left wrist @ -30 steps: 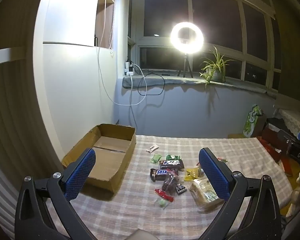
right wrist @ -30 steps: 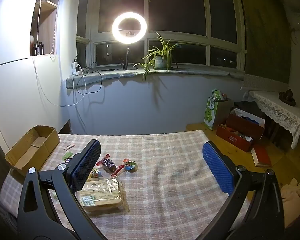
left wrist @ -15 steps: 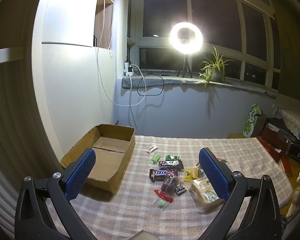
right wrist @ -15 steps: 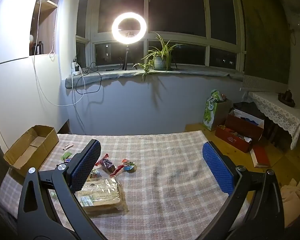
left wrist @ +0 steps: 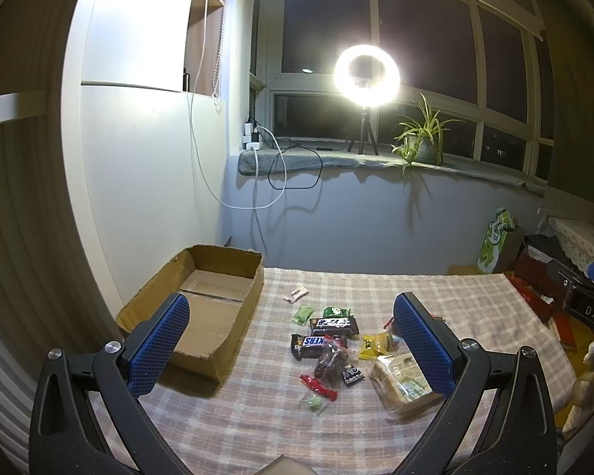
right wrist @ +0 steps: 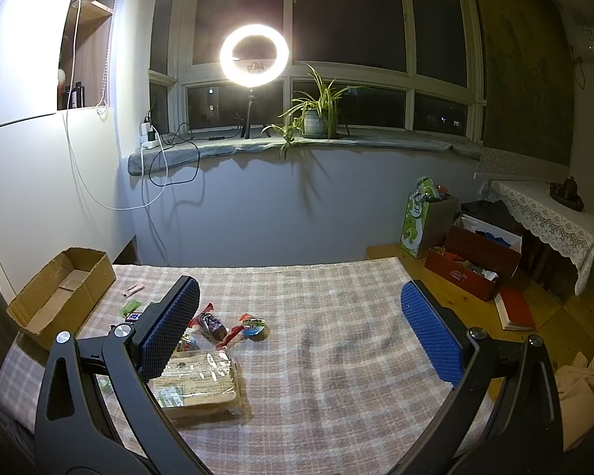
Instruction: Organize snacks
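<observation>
Several wrapped snacks lie in a loose pile on the checked cloth: a Snickers bar [left wrist: 316, 343], a dark bar [left wrist: 334, 323], a yellow packet [left wrist: 377, 345], a red-ended candy [left wrist: 317, 386] and a clear bag of bread [left wrist: 404, 383]. An empty cardboard box [left wrist: 214, 304] stands left of the pile. My left gripper [left wrist: 291, 342] hovers open above the near edge, with nothing between its blue pads. In the right wrist view the bread bag [right wrist: 200, 380] lies under the left finger of my right gripper [right wrist: 303, 334], which is open and holds nothing. The box [right wrist: 61, 291] sits far left.
The checked cloth [right wrist: 336, 356] stretches bare to the right of the pile. Beyond its right edge, on the wooden floor, stand a red box [right wrist: 471, 265] and a green bag [right wrist: 417, 221]. A ring light [left wrist: 366, 75] and potted plant [left wrist: 421, 138] stand on the windowsill.
Both views have shifted only slightly. Nothing on the cloth has moved and both grippers remain open.
</observation>
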Demonstrator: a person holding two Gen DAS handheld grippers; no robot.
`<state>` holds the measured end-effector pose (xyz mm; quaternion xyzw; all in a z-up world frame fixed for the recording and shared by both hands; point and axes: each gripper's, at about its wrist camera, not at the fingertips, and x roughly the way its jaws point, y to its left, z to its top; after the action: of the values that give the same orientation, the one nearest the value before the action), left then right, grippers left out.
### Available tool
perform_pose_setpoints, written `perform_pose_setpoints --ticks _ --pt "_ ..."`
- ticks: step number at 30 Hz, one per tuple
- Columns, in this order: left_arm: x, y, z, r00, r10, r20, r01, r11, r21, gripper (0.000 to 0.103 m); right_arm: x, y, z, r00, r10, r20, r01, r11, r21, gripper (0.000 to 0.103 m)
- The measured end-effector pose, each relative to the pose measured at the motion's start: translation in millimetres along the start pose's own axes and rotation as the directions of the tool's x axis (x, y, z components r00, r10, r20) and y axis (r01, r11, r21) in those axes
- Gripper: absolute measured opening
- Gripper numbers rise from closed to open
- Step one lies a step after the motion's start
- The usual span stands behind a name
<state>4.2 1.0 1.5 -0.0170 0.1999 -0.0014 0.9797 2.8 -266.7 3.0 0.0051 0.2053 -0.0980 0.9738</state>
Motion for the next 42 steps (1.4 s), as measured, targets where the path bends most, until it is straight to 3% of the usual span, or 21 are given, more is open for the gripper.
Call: perform_pose_setpoints --ticks 42 --pt "-6.3 -9.0 1.9 1.000 -0.007 -0.002 0.007 1.000 0.010 0.102 1.2 0.3 -1.4 1.000 0.000 -0.003 0.000 1.000 0.000 0.103"
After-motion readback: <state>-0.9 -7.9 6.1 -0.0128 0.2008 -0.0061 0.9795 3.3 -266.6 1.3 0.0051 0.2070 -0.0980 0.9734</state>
